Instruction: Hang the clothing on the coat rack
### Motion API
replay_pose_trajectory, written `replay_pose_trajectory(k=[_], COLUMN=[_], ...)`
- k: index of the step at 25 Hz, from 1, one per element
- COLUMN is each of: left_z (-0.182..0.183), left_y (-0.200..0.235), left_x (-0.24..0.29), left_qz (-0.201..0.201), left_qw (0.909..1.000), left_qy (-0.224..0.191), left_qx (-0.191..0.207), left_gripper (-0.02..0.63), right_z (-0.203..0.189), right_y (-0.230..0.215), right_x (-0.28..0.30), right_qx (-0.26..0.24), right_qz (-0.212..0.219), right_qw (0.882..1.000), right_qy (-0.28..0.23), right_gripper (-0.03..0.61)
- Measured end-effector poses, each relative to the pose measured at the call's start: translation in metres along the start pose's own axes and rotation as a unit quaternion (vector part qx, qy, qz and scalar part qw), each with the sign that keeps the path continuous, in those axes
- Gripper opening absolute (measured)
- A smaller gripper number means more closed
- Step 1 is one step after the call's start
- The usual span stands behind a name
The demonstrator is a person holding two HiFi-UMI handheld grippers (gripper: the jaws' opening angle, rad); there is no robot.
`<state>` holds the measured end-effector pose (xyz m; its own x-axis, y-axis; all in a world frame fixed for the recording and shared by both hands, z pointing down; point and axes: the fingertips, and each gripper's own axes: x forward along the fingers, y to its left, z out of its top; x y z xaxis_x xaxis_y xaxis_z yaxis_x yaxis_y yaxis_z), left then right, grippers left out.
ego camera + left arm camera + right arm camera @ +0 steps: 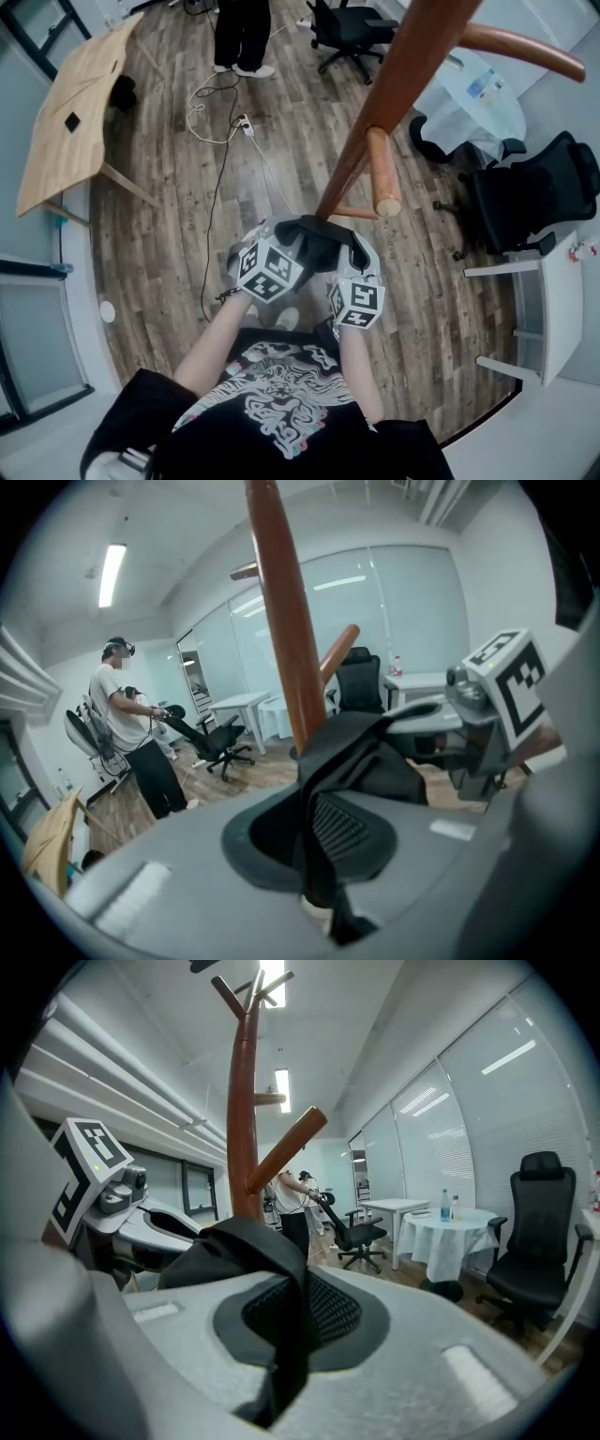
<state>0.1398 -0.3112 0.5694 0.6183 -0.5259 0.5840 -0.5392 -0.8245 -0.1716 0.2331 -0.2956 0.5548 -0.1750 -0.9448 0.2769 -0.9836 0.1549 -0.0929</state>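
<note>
The left gripper (317, 803) has its jaws pressed together on a fold of the black garment (319, 242). The cloth rises out of that pinch and runs across to the right gripper (286, 1302), whose jaws pinch another fold in the same way. In the head view the two grippers sit side by side in front of the wearer's chest, marker cubes toward the camera. The garment is bunched in a short dark band between them and lies on nothing.

The rack (246, 1119) is brown wood and stands on the plank floor (169, 187). Its pole (281, 621) rises straight behind the held cloth. Whether the cloth touches the pole I cannot tell. A low peg (382, 173) juts from the pole toward the camera, above the garment and a little toward the right gripper's side, with clear air between peg and cloth. A longer peg (525, 47) leaves the pole higher up and points to the right edge of the head view. The right gripper view shows further short pegs near the top of the pole, all bare.

A second person (127, 738) stands on the floor well beyond the rack, wearing a headset and holding something out in front. A black chair (530, 202) stands by the floor's right edge, and a white cable (211, 103) loops over the planks toward the far end.
</note>
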Motion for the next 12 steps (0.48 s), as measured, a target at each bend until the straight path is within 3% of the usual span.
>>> replay_pose_trajectory(k=[12], left_z=[-0.015], left_y=[-0.014], left_x=[0.013], left_qz=[-0.015], left_qw=[0.9997], left_qy=[0.015], left_qx=[-0.008], left_gripper=[0.009], right_z=[-0.032], right_y=[0.003], right_x=[0.004], right_qx=[0.03], right_qz=[0.024], right_qw=[0.998], right_qy=[0.05], right_gripper=[0.014])
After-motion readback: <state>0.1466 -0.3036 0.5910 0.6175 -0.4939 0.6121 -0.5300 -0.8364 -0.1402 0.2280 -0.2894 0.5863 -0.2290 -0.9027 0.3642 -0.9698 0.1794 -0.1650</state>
